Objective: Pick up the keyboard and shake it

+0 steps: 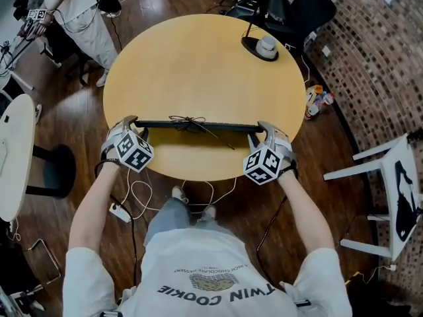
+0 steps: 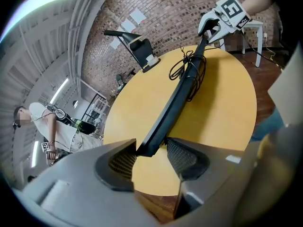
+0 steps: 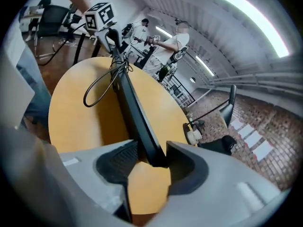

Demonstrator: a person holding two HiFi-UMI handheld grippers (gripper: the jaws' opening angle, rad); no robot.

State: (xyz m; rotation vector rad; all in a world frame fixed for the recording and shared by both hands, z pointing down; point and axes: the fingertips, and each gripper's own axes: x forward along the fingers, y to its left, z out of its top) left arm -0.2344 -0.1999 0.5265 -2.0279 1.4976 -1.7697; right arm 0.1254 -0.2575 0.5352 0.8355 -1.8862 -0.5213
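From the head, looks steeply down over the whole round surface. From just behind the jaws of the left gripper, sights closely along the keyboard between them toward the right gripper; from the right gripper, mirrors that. Shares keyboard and surface throughout.

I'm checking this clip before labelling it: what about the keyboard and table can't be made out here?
- Keys of the keyboard: all three views see it edge-on, with the key face turned away.
- Whether it is off the table: the head view looks steeply down, and the gripper views show no clear gap.
- Plug of the cable: lost in the tangle, too small.
- The white thing at the table's far edge: too small to name.
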